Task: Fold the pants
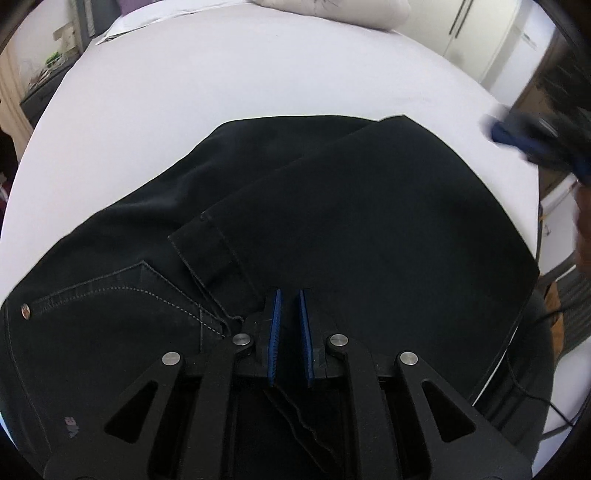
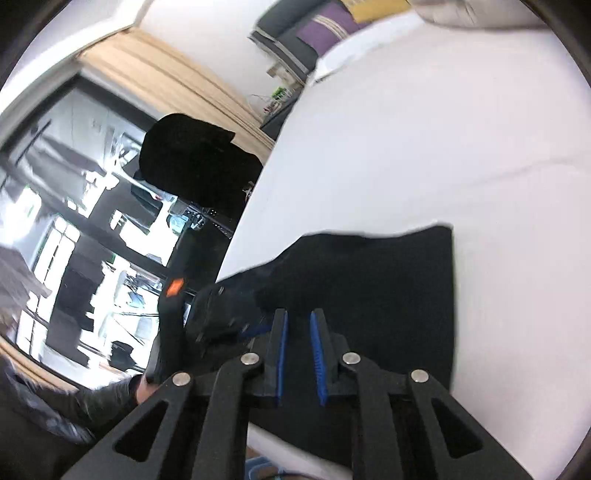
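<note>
Black pants [image 1: 332,206] lay folded on white bed [image 1: 221,74]; my left gripper [image 1: 290,295] and right gripper [image 2: 298,317] hovered nearly closed, holding nothing.

- The left wrist camera sits just behind the left gripper [image 1: 290,314] and looks steeply down along its fingers [image 1: 274,332], very near the black pants [image 1: 332,206] that fill the lower half of its view.
- Beyond the pants it takes in the white bed [image 1: 221,81] up to a pillow [image 1: 332,9] at the far edge.
- The right wrist camera sits behind the right gripper [image 2: 297,332], rolled sideways and tilted less steeply; it looks across the pants [image 2: 388,280] toward a window [image 2: 74,184] beside the bed [image 2: 424,140]. Its picture is blurred.
- Both views share the pants and the bed sheet around them.
- Each view catches the other gripper beside the pants: right gripper [image 1: 517,142], left gripper [image 2: 218,314].
</note>
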{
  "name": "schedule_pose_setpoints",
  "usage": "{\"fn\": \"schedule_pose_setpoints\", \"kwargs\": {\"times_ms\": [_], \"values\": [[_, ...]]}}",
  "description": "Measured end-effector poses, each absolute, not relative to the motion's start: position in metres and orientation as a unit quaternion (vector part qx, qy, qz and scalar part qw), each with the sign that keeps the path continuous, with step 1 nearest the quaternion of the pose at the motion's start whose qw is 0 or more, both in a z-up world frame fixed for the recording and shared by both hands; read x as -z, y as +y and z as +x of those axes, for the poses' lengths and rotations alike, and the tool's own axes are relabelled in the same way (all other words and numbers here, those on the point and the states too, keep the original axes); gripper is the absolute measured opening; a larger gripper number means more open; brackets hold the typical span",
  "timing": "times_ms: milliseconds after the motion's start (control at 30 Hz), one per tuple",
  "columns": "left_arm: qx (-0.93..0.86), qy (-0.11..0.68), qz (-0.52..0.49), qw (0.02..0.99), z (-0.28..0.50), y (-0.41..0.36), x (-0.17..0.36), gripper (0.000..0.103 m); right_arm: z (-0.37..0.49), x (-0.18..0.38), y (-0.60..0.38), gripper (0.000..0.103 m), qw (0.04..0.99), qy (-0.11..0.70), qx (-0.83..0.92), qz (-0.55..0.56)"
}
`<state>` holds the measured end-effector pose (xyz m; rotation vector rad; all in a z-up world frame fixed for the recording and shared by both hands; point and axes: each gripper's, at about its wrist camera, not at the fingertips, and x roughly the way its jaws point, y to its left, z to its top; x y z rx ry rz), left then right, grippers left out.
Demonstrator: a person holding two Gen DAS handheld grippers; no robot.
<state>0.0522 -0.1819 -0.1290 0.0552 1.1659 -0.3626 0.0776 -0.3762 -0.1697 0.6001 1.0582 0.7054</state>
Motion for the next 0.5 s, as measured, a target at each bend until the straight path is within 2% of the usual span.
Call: {"fn": "schedule_pose_setpoints", "kwargs": {"times_ms": [200, 233, 267, 500], "values": [[0.173, 0.547, 0.038, 0.818, 0.055, -0.197, 0.131, 0.01, 0.144, 0.249, -0.375, 0.015, 0.704, 0.564, -0.301, 0.309], [0.173, 0.547, 0.039, 0.818, 0.056, -0.199, 0.131, 0.01, 0.145, 0.26, -0.377, 0.002, 0.695, 0.573, -0.297, 0.316], [0.174, 0.547, 0.039, 0.818, 0.057, -0.2, 0.131, 0.01, 0.151, 0.267, -0.379, 0.0, 0.689, 0.578, -0.297, 0.322], [0.175, 0.545, 0.033, 0.819, 0.064, -0.209, 0.128, 0.01, 0.114, 0.27, -0.386, 0.0, 0.67, 0.581, -0.332, 0.321]]}}
